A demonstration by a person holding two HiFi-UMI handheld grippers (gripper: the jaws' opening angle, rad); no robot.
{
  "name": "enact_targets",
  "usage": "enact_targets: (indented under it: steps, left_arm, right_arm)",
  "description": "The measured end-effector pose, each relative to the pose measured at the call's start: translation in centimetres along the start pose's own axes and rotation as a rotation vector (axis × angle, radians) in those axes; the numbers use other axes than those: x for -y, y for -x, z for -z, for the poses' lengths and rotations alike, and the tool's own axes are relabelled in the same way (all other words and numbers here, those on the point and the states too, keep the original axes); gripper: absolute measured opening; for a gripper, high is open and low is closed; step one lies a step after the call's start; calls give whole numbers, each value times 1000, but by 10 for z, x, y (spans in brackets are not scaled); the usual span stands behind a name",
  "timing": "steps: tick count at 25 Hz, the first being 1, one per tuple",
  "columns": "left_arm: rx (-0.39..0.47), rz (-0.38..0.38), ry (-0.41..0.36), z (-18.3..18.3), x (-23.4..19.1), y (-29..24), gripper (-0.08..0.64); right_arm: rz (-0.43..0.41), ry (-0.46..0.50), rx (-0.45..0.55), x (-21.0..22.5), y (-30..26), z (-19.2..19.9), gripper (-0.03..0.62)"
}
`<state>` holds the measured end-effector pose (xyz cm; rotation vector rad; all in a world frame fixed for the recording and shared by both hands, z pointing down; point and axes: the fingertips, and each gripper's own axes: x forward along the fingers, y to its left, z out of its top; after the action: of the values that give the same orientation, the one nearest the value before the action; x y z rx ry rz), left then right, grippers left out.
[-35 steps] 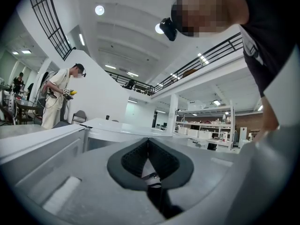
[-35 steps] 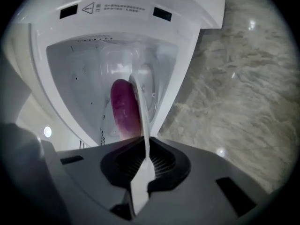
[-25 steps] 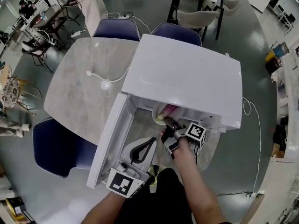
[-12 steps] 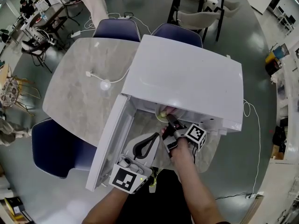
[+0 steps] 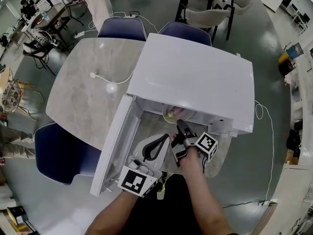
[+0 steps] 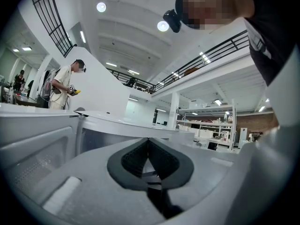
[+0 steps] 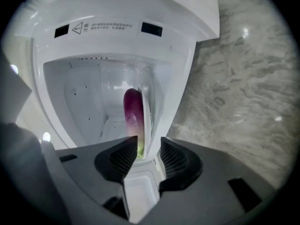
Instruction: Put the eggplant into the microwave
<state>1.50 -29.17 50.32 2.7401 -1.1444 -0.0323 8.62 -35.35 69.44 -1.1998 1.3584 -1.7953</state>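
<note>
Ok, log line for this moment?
eggplant: inside microwave | door: open | right tongs: opening, nothing between, eggplant just past tips | left tongs: shut, empty

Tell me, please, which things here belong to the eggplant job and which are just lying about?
Job:
- eggplant, inside the microwave
- door, open
- right gripper, jaws opening, nothing between them
- left gripper, shut

Lying about:
- white cable on the table
- blue chairs
</note>
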Motion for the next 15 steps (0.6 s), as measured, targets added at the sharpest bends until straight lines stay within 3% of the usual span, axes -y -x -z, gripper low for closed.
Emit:
enact_targets:
  steps: [6,11,15]
  left_arm:
    - [-4,5,-2,-5,6,-6,9]
    - [-13,2,-13,-2,6,-7,9]
    - [-16,-1,-22,-3,5,-8,9]
  right_arm:
    - [-1,-33,-4,5,7,10,126]
    - [-21,-30,-32,-1,-3,12,25]
    - [-35,-16,-23,-8,-13,4,3]
